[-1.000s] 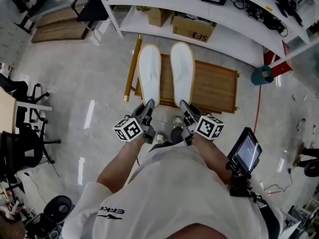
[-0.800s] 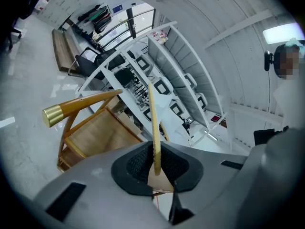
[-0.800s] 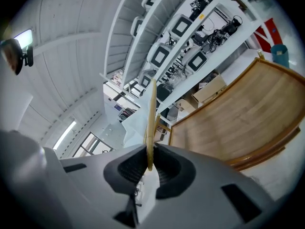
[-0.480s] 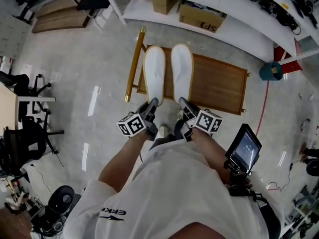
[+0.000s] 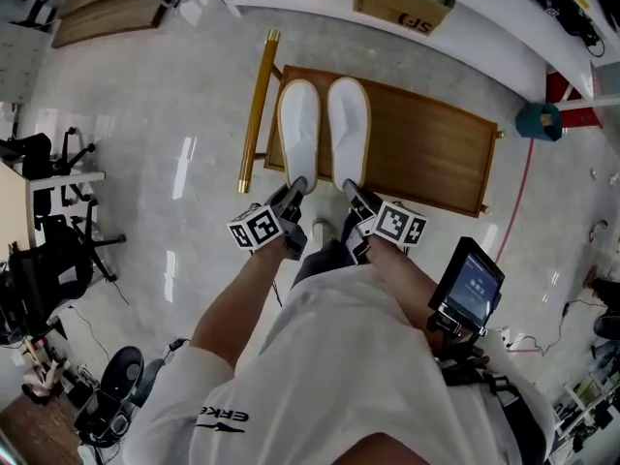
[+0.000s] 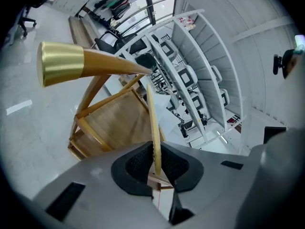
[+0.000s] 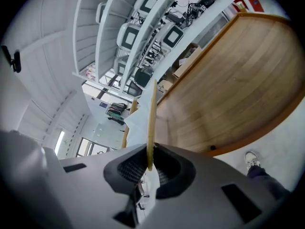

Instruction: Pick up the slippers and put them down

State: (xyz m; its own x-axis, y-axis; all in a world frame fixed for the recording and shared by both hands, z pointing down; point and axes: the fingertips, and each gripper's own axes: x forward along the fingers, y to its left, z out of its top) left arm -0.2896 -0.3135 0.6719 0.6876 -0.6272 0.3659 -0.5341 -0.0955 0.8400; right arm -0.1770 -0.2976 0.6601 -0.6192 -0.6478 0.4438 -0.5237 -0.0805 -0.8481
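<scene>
Two white slippers with tan edges hang soles-up side by side over a low wooden rack. My left gripper [image 5: 298, 186] is shut on the heel end of the left slipper [image 5: 299, 132]. My right gripper [image 5: 350, 191] is shut on the heel end of the right slipper [image 5: 349, 129]. In the left gripper view the slipper's thin tan edge [image 6: 153, 123] runs up from between the black pads [image 6: 139, 162]. The right gripper view shows the same: the slipper edge [image 7: 151, 123] is pinched by the pads [image 7: 132, 168].
The wooden rack [image 5: 426, 148] stands on a pale glossy floor, with a brass-coloured pole [image 5: 257, 105] along its left side. White shelving with cardboard boxes [image 5: 402, 3] lies beyond. Office chairs [image 5: 44, 260] stand left; a device with a screen [image 5: 468, 289] sits at my right.
Both grippers have come down with the slippers, which now sit lower and closer over the wooden rack. The jaws stay shut on the heels.
</scene>
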